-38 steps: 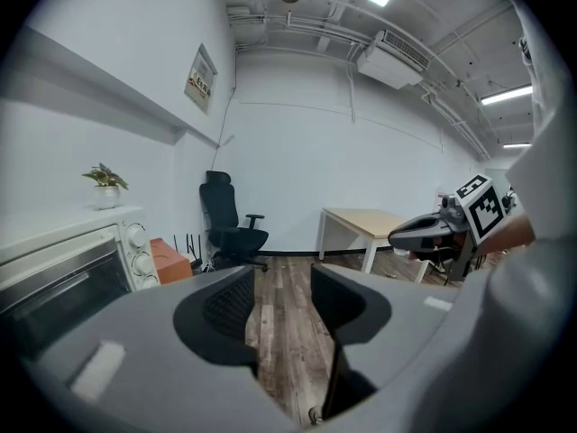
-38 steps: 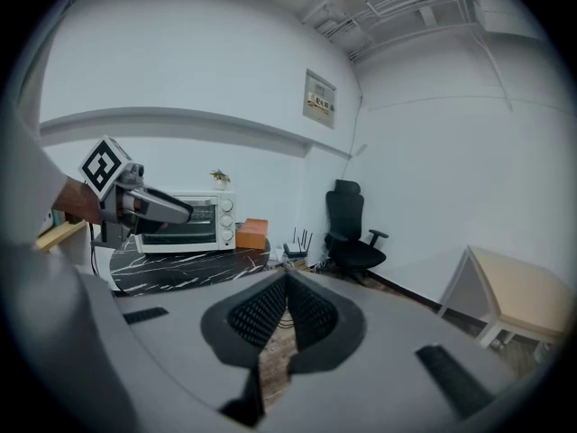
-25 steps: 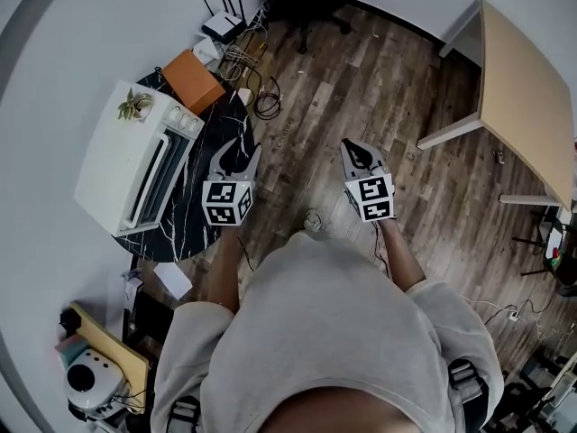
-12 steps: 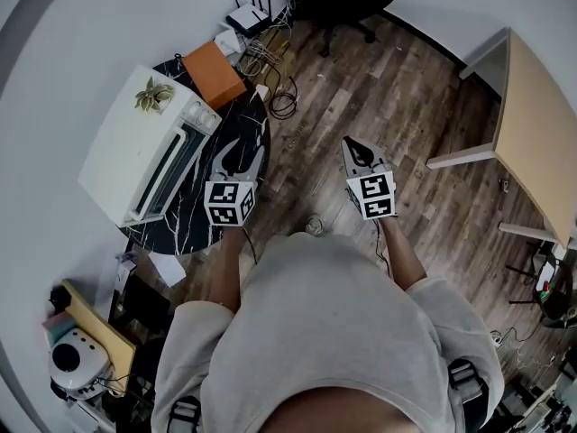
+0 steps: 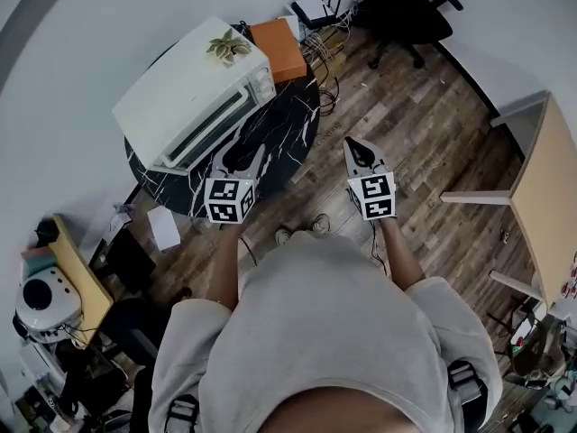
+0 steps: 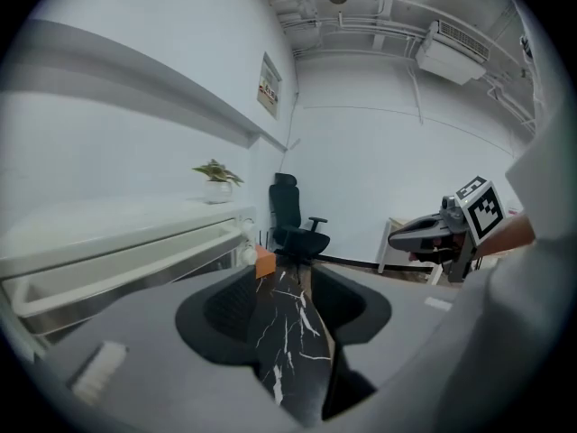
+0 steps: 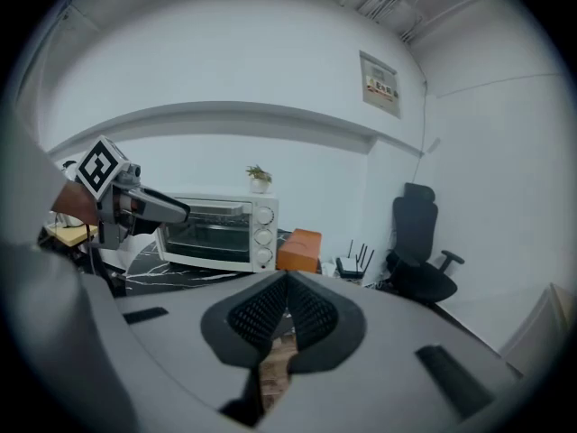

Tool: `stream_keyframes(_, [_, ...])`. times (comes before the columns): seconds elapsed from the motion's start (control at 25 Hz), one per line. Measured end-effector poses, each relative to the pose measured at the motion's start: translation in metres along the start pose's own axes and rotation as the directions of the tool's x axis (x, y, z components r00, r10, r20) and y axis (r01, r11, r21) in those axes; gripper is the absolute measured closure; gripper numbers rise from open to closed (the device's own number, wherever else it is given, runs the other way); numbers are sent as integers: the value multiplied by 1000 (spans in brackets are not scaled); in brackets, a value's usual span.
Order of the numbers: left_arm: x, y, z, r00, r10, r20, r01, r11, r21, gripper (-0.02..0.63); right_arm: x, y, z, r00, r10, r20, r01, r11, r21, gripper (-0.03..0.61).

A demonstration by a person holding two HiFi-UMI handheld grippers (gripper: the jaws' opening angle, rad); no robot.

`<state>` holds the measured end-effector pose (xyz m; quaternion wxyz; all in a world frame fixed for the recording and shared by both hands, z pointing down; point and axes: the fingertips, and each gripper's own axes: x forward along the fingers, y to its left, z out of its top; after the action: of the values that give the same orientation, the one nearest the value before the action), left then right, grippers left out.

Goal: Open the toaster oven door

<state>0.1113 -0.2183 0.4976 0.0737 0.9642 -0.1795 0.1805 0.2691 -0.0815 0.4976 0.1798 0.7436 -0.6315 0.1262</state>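
Head view: on the round marble table (image 5: 296, 126) sits the toaster oven (image 5: 194, 93), door closed, the left gripper (image 5: 241, 157) above the table's near edge, jaws spread on nothing, the right gripper (image 5: 355, 146) with jaws pressed together, empty.

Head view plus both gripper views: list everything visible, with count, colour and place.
toaster oven: one, white, door shut, on the round table
plant: one, green, atop the oven
box: one, orange, beside the oven
round table: one, black marble, upper left
router: one, white, by the wall
office chair: one, black, top
wooden table: one, light, right edge
left gripper: open, empty, near the round table
right gripper: shut, above the floor
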Motion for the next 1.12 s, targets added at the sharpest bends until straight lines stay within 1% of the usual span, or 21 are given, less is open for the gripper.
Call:
stream_keyframes(0.16, [-40, 28, -15, 997, 71, 12, -71, 997, -38, 417, 15, 44, 13, 997, 80, -1, -80, 996, -51, 565])
stream_keyframes(0.32, [-81, 55, -29, 989, 148, 20, -146, 986, -79, 417, 33, 87, 27, 987, 159, -3, -159, 982, -104, 565])
stream_keyframes(0.64, [-144, 98, -59, 974, 227, 23, -222, 967, -127, 417, 53, 161, 44, 973, 232, -2, -230, 962, -149, 565])
stream_keyframes(0.88, [-170, 111, -74, 965, 262, 20, -256, 955, -152, 417, 60, 196, 46, 961, 275, -4, -272, 948, -163, 566])
stream_keyframes(1.12, [-178, 122, -80, 953, 303, 22, -294, 939, -181, 417, 72, 213, 48, 946, 324, -14, -321, 929, -184, 565])
